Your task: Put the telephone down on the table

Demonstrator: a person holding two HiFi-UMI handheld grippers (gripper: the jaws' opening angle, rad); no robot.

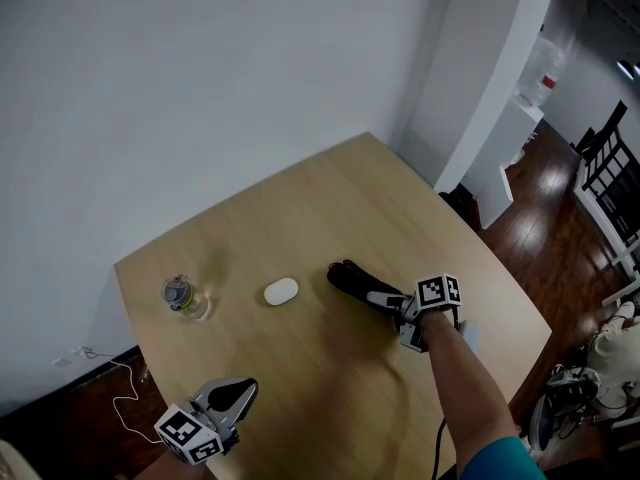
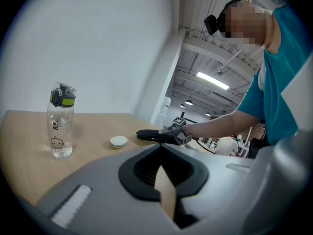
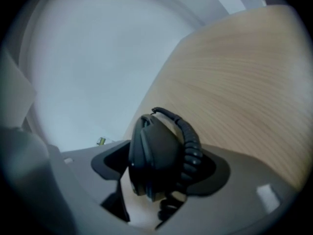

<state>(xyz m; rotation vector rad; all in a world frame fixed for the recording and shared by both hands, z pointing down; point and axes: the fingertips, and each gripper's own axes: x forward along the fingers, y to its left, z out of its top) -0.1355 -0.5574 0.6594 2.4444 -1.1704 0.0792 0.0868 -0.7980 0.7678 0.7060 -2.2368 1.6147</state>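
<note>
The telephone is a black handset (image 1: pixel 350 276) with a coiled cord, low over the middle of the wooden table (image 1: pixel 400 198); I cannot tell whether it rests on the wood. My right gripper (image 1: pixel 376 295) reaches to it from the right. In the right gripper view the handset (image 3: pixel 154 151) stands between the jaws of the right gripper (image 3: pixel 161 174), which are spread wide and look open around it, the cord against the right side. My left gripper (image 1: pixel 236 392) hangs at the table's near left edge, shut and empty. The left gripper view shows the left gripper (image 2: pixel 161 150), the handset (image 2: pixel 148 135) and the right gripper (image 2: pixel 172 133) beyond.
A clear water bottle (image 1: pixel 181 296) with a green-and-grey cap stands at the table's left. A small white rounded object (image 1: pixel 281 291) lies between the bottle and the handset. White walls close the table's far sides. Dark wooden floor and chairs (image 1: pixel 610 168) lie to the right.
</note>
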